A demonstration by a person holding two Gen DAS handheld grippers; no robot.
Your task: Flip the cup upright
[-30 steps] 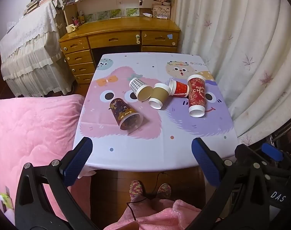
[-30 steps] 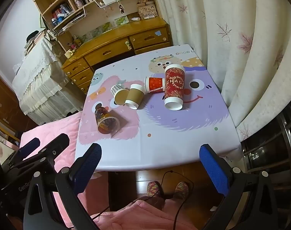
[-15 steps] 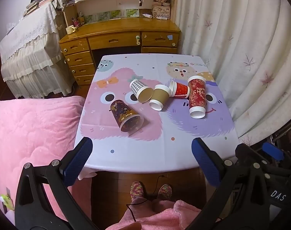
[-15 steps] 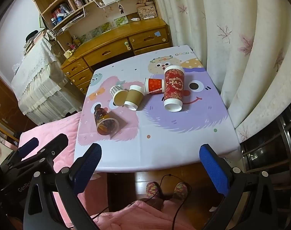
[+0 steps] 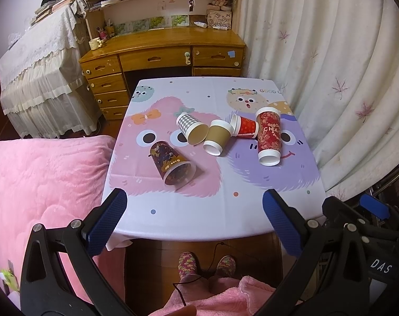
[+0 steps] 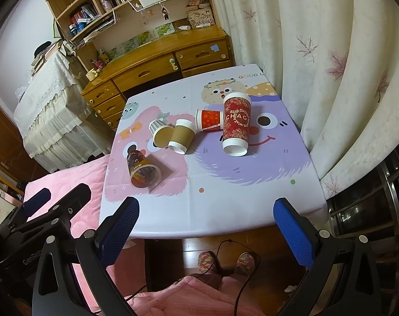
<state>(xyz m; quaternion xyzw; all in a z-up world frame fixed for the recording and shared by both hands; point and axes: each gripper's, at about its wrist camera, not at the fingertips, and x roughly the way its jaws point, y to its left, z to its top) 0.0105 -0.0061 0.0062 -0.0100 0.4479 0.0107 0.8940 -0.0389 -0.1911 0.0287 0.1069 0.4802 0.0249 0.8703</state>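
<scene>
Five cups are seen lying tipped on the worktop, the dark patterned cup nearest and apart; left tongs and right tongs are held wide and empty short of it, so approach is judged next.

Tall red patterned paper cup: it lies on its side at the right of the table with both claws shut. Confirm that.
Wrong on the claws. The tall red patterned paper cup does lie on its side, but the left claw and right claw are open, as both wrist views show.
</scene>
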